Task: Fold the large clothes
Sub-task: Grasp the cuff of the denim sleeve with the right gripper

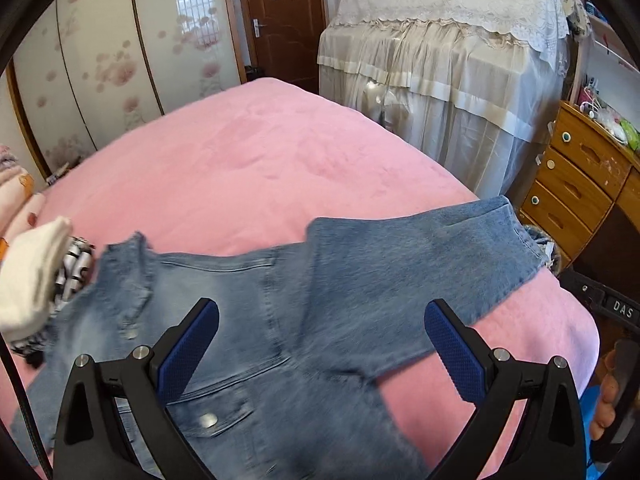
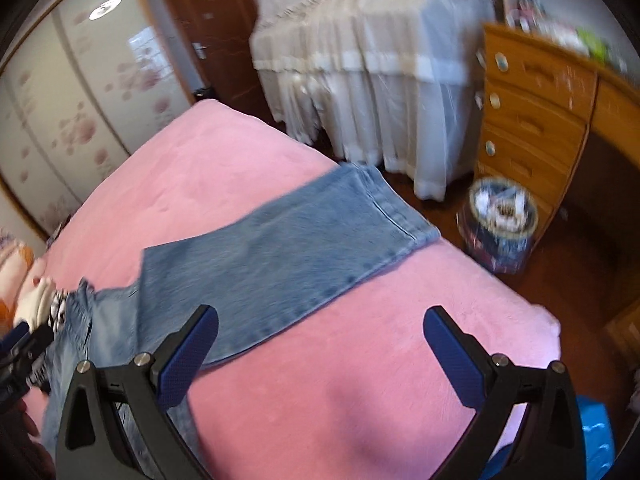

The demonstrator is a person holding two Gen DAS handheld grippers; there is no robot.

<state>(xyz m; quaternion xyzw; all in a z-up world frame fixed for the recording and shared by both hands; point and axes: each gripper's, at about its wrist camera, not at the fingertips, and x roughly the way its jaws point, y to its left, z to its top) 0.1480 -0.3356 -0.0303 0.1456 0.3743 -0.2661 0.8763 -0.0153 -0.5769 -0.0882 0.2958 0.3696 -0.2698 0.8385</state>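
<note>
denim jacket [image 1: 248,340] is spread flat on the pink bed [image 1: 260,168], right under and ahead of the left gripper [image 1: 322,346], with one sleeve [image 2: 280,248] stretched out ahead-left of the right gripper [image 2: 320,350]. both grippers hang above it with fingers spread wide and nothing between them.

containers: a round bin [image 2: 500,224] sits on the wood floor off to the front-right of the right gripper, stuffed with what looks like paper and wrappers, too blurry to say more. next to it is a wooden dresser [image 2: 532,120], drawers closed.

hard to make out: the jacket's near hem is cut off behind the left gripper's frame. some white and black-patterned clothes [image 1: 36,276] sit to the left of the left gripper, partly out of frame. the right wrist view is smeared overall.

room: floral wardrobe [image 1: 100,72], brown door [image 1: 280,12], and something big under a lace cover [image 1: 448,60] past the bed.
</note>
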